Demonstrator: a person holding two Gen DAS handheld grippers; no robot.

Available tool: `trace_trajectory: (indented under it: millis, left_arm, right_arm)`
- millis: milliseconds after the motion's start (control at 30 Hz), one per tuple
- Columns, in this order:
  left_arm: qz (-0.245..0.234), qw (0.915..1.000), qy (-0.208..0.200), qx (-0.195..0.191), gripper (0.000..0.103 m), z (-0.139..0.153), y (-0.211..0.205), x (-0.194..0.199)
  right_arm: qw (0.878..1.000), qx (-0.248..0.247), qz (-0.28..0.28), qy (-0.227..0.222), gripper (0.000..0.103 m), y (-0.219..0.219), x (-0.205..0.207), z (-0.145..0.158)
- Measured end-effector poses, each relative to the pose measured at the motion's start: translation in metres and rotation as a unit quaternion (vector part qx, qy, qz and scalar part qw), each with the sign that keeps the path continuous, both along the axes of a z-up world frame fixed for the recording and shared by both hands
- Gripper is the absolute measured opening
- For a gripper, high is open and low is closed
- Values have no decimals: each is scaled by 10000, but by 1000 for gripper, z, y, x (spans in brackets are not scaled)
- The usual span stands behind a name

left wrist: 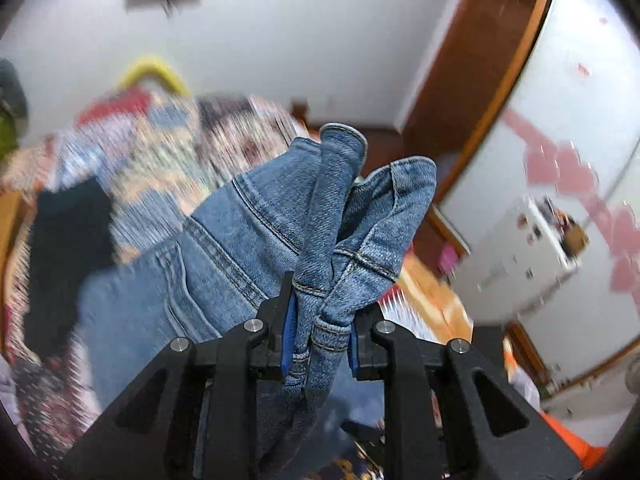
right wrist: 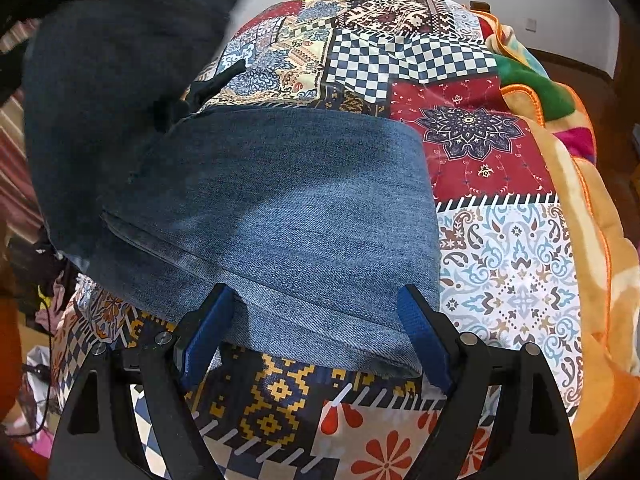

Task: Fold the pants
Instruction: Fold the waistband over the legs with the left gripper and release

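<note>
Between left tongs (left wrist: 320,332), bunched jeans (left wrist: 332,220).

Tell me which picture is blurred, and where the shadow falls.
Left wrist view: the background quilt is streaked by motion blur, while the jeans clamped in the left gripper stay sharp. Right wrist view: mostly sharp; a shadow darkens the upper left of the jeans.

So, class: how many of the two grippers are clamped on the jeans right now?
1. The left gripper is shut on a bunched waistband of the jeans, lifted up. The right gripper stands open over the jeans on the patchwork bedspread.
</note>
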State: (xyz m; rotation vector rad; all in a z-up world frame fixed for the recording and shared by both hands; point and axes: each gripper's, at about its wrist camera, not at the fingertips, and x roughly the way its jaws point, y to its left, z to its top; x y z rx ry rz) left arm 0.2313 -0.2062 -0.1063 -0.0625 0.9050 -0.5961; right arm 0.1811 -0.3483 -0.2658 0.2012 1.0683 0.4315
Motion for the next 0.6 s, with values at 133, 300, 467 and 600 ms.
trace_trajectory:
  millis: [133,300,467,600]
  left_arm:
    - [-351,9961,784,203,21,-51,-18,-4]
    - [-480,9915,1154,369,25,-78,-20,-12]
    - [-634,9872,1241,777,57,-78,-25,-17]
    - [-774,9859,1174,901,61,-67,-20,-25]
  right_arm:
    - [10000,34,-20,-6,83,-1,-3,1]
    - [10000,46,-75,-6,83,-5,-9,4]
    - [9999,53,-123,3,83,-10,-22,8]
    - [9999,14,-128,-17,83,-12,-31,12]
